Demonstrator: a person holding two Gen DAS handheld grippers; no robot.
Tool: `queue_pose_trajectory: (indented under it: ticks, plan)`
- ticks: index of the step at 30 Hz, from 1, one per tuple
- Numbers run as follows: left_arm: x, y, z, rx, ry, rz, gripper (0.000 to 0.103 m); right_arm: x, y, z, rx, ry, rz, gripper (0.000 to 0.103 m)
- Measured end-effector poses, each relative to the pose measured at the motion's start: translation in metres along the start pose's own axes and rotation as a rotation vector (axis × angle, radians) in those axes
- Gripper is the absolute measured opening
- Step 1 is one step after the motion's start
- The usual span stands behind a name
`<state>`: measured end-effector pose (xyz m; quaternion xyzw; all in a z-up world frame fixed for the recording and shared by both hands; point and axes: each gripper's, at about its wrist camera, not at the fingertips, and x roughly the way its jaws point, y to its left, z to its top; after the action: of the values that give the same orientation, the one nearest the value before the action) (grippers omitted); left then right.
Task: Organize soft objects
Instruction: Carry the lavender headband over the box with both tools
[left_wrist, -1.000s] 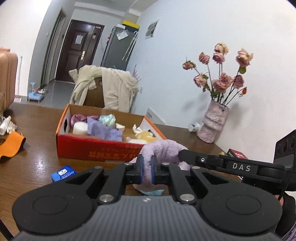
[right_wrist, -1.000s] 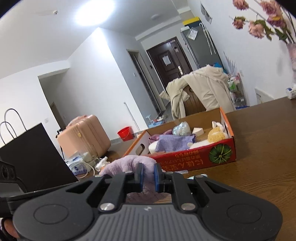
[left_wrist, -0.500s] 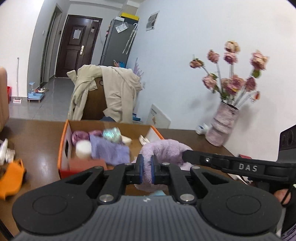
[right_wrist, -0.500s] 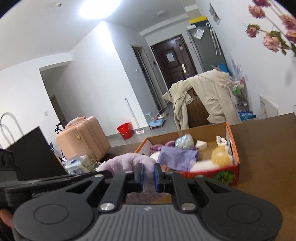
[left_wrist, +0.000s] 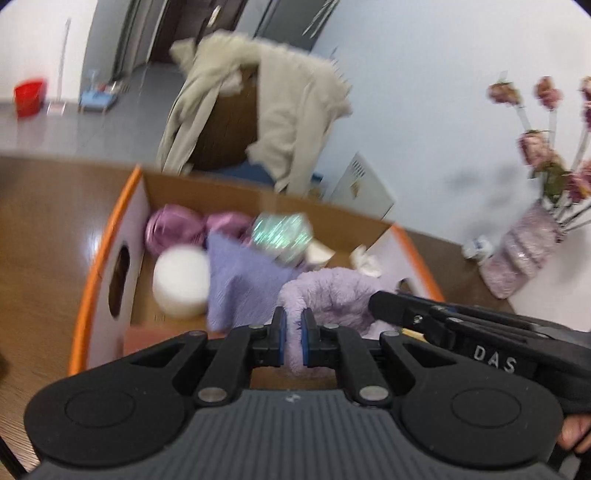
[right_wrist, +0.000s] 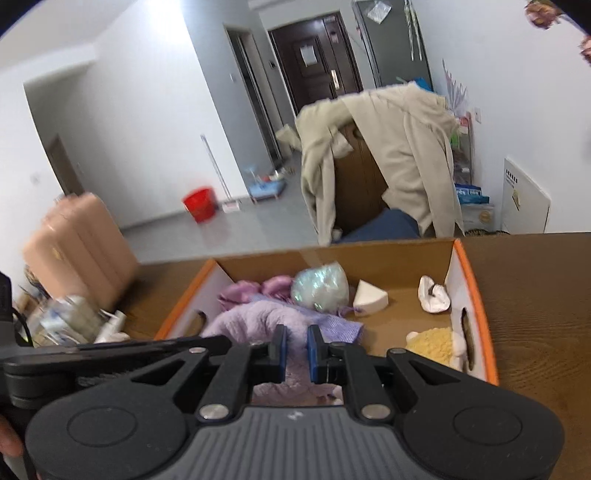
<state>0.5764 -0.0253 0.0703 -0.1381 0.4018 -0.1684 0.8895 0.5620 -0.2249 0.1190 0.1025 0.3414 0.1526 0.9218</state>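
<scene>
Plush pinched at two points: left gripper narrow on one fold, right gripper narrow on another, both sets of fingers closed on lilac pile. Held above the near edge of the box, long axis strung between the two grippers, roughly 9-to-3 across the opening. Free floor of the box at 1 o'clock from the right fingers, beside the yellow toy; purple cloth at 11 o'clock from the left. Likely next: lowering straight ahead, both hands equally near.

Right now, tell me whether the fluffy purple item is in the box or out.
Out: both grippers, left and right, hold the purple item above the box.
</scene>
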Motion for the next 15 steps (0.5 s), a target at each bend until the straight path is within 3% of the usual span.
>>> queue_pose_trajectory:
  ticks: [5, 9, 15]
  plan:
    - [0.014, 0.015, -0.01, 0.03, 0.03, 0.055, 0.008, 0.038, 0.011, -0.013, -0.071, 0.07, -0.034, 0.011]
    - [0.012, 0.02, -0.012, 0.036, 0.032, 0.049, 0.009, 0.056, -0.012, -0.022, 0.071, 0.167, 0.053, 0.012]
    - [0.026, -0.004, -0.02, 0.116, 0.048, 0.069, 0.009, 0.059, -0.03, -0.031, 0.11, 0.186, 0.018, 0.011]
